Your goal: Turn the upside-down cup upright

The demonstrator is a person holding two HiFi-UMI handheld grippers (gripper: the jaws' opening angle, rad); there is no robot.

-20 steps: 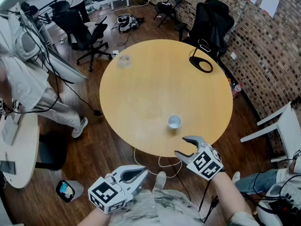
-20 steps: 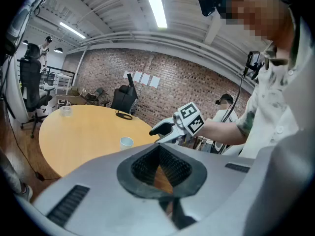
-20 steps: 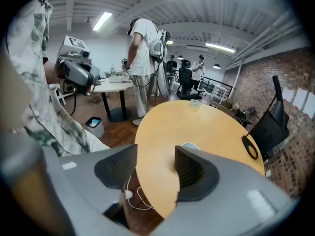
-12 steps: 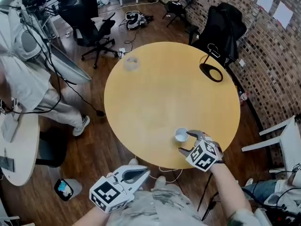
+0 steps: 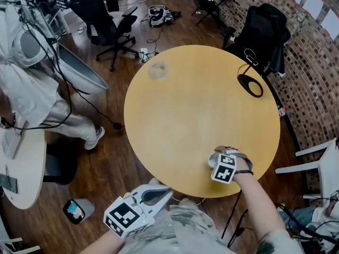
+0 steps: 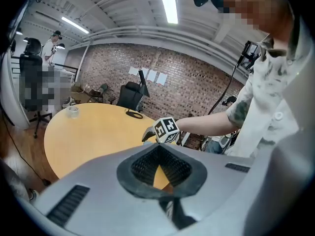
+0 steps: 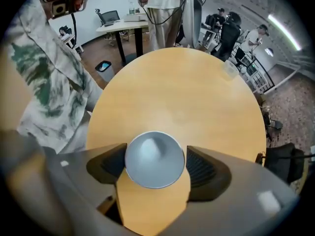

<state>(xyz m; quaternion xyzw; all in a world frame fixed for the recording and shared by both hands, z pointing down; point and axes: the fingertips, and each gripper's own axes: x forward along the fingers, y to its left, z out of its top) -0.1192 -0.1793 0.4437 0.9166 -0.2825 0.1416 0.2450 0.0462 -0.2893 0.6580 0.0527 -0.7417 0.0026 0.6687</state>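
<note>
A small white cup (image 7: 155,159) stands near the front edge of the round yellow table (image 5: 196,105). My right gripper (image 5: 225,154) points straight down over it. In the right gripper view the cup sits between the two pads of the right gripper (image 7: 155,164); the pads stand close beside its sides and the jaws are open. In the head view only a sliver of the cup (image 5: 213,161) shows beside the marker cube. My left gripper (image 5: 162,193) hangs off the table near my body, shut on nothing. The left gripper (image 6: 158,149) looks toward the right gripper's cube (image 6: 166,130).
A clear glass (image 5: 157,69) stands at the table's far left edge and a black ring-shaped object (image 5: 250,84) at its far right. Black office chairs (image 5: 106,25), a chair with a dark jacket (image 5: 265,33) and a white chair (image 5: 318,157) surround the table. A person (image 5: 32,89) stands at the left.
My right gripper moved from off the table's front edge to over the cup and tipped downward, so its jaws now straddle the cup. The left gripper stayed put.
</note>
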